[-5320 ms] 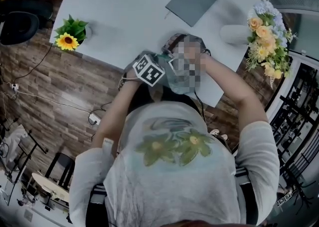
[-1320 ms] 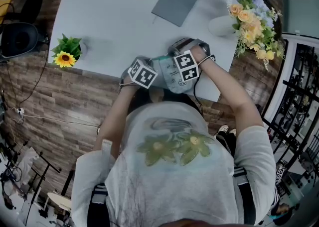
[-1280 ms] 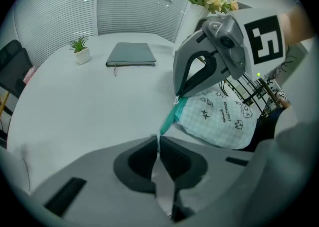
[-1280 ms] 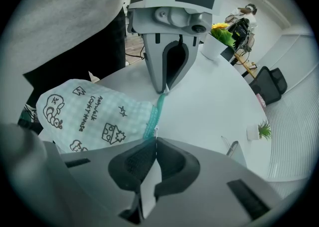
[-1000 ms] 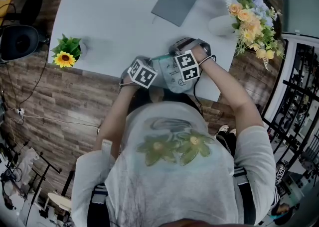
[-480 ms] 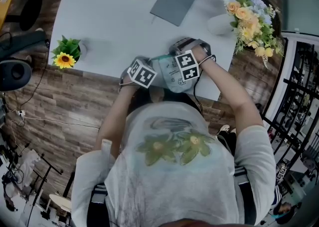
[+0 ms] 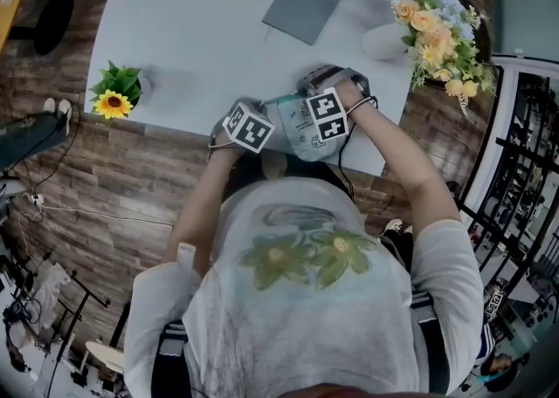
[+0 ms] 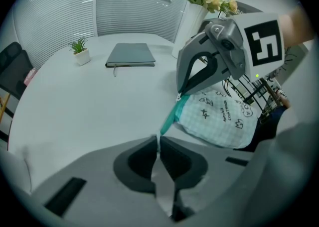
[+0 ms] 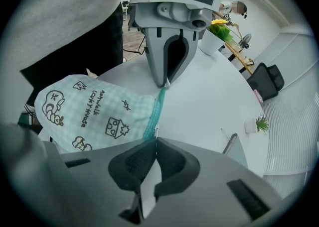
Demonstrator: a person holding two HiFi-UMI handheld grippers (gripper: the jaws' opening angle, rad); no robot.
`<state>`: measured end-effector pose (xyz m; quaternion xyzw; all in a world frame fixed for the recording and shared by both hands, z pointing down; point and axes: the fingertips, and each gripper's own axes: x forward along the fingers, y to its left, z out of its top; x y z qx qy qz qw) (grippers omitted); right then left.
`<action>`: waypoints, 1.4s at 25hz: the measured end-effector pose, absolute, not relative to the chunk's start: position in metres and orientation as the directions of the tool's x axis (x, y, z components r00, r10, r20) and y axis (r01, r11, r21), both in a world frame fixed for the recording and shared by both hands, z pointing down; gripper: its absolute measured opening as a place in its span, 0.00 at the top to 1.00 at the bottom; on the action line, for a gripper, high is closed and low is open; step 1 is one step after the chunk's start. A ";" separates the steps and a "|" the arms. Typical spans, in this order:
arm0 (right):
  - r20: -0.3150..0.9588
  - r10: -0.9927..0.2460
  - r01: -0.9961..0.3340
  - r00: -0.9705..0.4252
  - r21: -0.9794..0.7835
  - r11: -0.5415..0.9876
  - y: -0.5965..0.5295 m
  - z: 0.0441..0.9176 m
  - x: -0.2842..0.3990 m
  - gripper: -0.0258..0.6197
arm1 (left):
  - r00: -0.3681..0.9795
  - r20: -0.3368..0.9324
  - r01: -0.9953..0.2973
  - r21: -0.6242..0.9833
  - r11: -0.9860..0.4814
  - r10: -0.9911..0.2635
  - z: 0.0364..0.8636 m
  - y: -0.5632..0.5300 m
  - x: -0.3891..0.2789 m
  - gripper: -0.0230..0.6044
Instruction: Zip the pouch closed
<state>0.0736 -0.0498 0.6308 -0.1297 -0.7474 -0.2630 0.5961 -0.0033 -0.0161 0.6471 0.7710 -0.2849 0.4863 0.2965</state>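
Holding as they were a second ago, the left gripper (image 8: 158, 140) stays clenched on one end of the teal zip (image 9: 155, 107) of the pouch (image 9: 94, 116) and the right gripper (image 9: 155, 140) on the pull (image 9: 156, 131) at the other, taut at the near edge of the table (image 7: 183, 95), so closing looks finished.

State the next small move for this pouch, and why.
Probably ease the right gripper slightly away from the left gripper. Both are shut on opposite ends of the zipper edge of the pouch, taut between them; whether it is fully zipped doesn't show.
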 end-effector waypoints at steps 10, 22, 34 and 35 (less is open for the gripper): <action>0.962 -0.140 0.520 -0.233 0.244 0.819 -0.050 0.631 0.074 0.93 | 0.362 0.918 -0.728 0.172 -0.664 -0.159 0.647 -0.016 -0.004 0.92; 0.962 -0.158 0.490 -0.224 0.252 0.835 -0.052 0.631 0.083 0.93 | 0.363 0.918 -0.728 0.171 -0.664 -0.161 0.647 -0.016 -0.003 0.92; 0.960 -0.204 0.490 -0.192 0.274 0.828 -0.056 0.632 0.089 0.93 | 0.362 0.918 -0.728 0.169 -0.665 -0.163 0.646 -0.016 -0.004 0.92; 0.960 -0.203 0.485 -0.195 0.274 0.830 -0.056 0.632 0.089 0.93 | 0.362 0.918 -0.728 0.169 -0.665 -0.163 0.646 -0.016 -0.004 0.92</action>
